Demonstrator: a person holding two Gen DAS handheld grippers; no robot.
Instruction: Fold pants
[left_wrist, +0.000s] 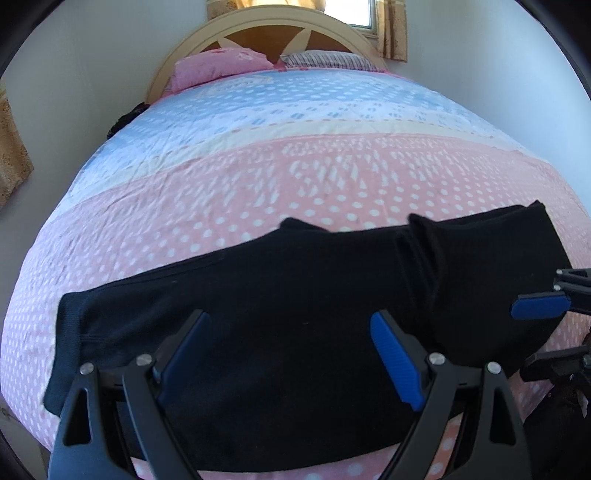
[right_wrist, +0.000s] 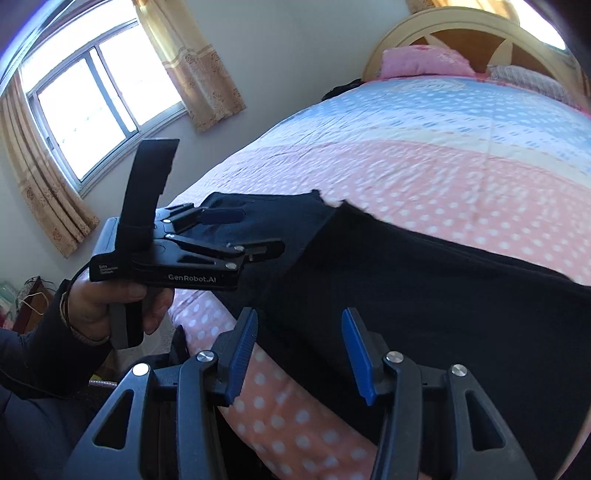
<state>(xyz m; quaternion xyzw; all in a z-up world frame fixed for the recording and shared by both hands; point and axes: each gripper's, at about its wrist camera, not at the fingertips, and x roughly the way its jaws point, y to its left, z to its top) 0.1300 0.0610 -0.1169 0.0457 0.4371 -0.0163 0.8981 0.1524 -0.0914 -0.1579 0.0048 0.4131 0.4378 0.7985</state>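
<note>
Black pants (left_wrist: 280, 295) lie flat across the near end of the bed, folded lengthwise, cuffs to the left and a folded-over bunch at the right (left_wrist: 491, 251). My left gripper (left_wrist: 291, 332) is open just above the middle of the pants, holding nothing. My right gripper (right_wrist: 299, 328) is open above the pants' (right_wrist: 424, 295) near edge at the bed's front. In the right wrist view the left gripper (right_wrist: 243, 230) hovers over the left end of the pants. In the left wrist view the right gripper (left_wrist: 532, 332) shows at the right edge, open.
The bed has a pink and blue dotted quilt (left_wrist: 295, 170). A pink pillow (left_wrist: 218, 66) and a striped pillow (left_wrist: 332, 59) lie by the headboard (left_wrist: 258, 33). A window with curtains (right_wrist: 96, 88) is on the left wall. A dark item (left_wrist: 125, 118) sits at the bed's left edge.
</note>
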